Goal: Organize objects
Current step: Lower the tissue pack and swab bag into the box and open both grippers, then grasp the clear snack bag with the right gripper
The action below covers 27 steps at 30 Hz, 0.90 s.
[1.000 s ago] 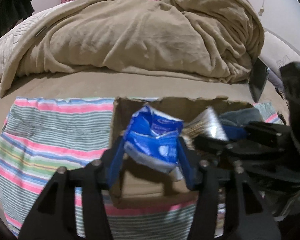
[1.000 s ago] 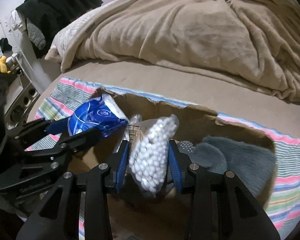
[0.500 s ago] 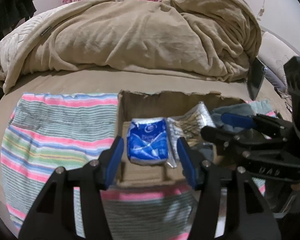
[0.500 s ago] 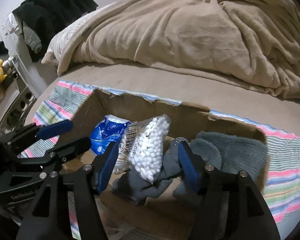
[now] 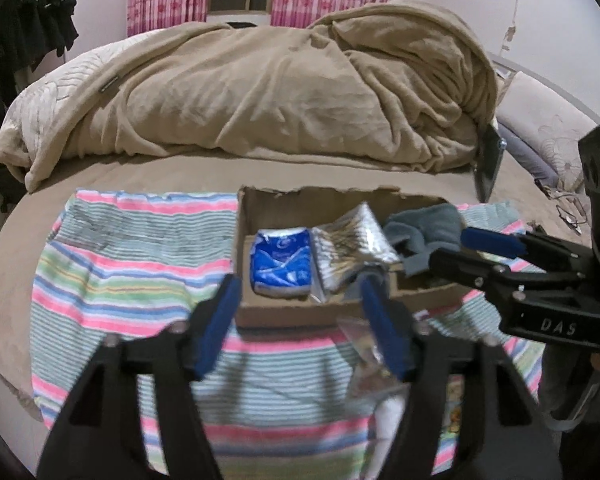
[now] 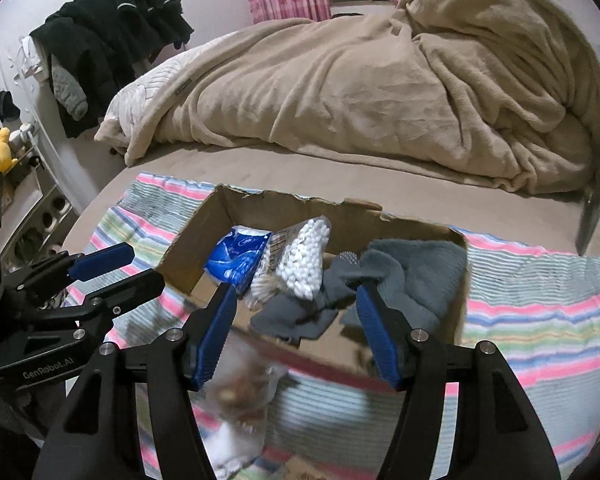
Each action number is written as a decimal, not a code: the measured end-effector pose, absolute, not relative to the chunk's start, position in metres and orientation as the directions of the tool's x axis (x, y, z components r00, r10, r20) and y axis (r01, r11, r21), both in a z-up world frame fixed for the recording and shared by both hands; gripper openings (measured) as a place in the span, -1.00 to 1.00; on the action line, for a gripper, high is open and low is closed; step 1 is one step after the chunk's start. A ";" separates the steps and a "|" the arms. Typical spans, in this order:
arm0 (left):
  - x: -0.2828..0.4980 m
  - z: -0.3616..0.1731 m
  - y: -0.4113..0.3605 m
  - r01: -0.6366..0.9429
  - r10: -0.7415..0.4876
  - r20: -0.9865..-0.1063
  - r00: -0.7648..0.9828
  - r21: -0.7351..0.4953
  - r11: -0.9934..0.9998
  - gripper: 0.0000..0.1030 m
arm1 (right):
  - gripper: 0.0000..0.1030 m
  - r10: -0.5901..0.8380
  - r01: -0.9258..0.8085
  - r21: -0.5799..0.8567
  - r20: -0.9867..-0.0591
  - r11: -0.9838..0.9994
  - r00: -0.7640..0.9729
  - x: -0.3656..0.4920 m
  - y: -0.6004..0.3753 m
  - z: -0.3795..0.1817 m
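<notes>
A shallow cardboard box (image 5: 284,312) (image 6: 196,240) lies on a striped cloth on the bed. Inside it lie a blue packet (image 5: 281,261) (image 6: 236,256), a clear bag of white beads (image 5: 348,244) (image 6: 304,260) and grey cloth (image 5: 424,228) (image 6: 408,272). My left gripper (image 5: 304,320) is open and empty, in front of the box's near wall. My right gripper (image 6: 292,328) is open and empty, in front of the box; it also shows in the left wrist view (image 5: 464,248). The left gripper shows in the right wrist view (image 6: 140,268).
The striped cloth (image 5: 132,264) (image 6: 540,304) covers the near bed. A rumpled tan blanket (image 5: 284,96) is heaped behind. Blurred packets (image 5: 376,364) (image 6: 240,392) lie on the cloth in front of the box. Dark clothes (image 6: 112,28) hang at the left wall.
Both grippers let go of their packets, the blue packet and the bead bag, which now lie in the box. Both grippers opened and drew back toward me.
</notes>
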<state>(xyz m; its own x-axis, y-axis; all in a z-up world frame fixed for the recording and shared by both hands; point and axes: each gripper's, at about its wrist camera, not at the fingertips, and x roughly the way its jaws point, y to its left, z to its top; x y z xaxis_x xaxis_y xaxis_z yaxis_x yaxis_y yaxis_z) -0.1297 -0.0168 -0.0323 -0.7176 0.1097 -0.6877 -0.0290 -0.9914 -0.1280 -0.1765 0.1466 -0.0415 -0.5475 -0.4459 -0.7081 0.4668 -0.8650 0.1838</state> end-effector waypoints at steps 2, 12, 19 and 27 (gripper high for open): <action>-0.123 -0.029 -0.017 -0.027 0.112 -0.682 -0.723 -0.135 -0.991 0.41 | 0.28 -0.443 0.464 0.180 -0.705 -0.867 -0.554 -0.168 0.150 -0.038; -0.088 -0.023 -0.015 -0.030 0.119 -0.677 -0.726 -0.141 -0.990 0.41 | 0.29 -0.432 0.451 0.174 -0.701 -0.875 -0.568 -0.130 0.166 -0.032; -0.073 -0.034 -0.011 -0.031 0.126 -0.693 -0.710 -0.148 -0.988 0.42 | 0.29 -0.429 0.445 0.180 -0.712 -0.877 -0.556 -0.114 0.171 -0.040; -0.064 -0.057 -0.014 -0.013 0.123 -0.722 -0.681 -0.155 -0.988 0.41 | 0.29 -0.424 0.444 0.185 -0.733 -0.877 -0.532 -0.108 0.168 -0.056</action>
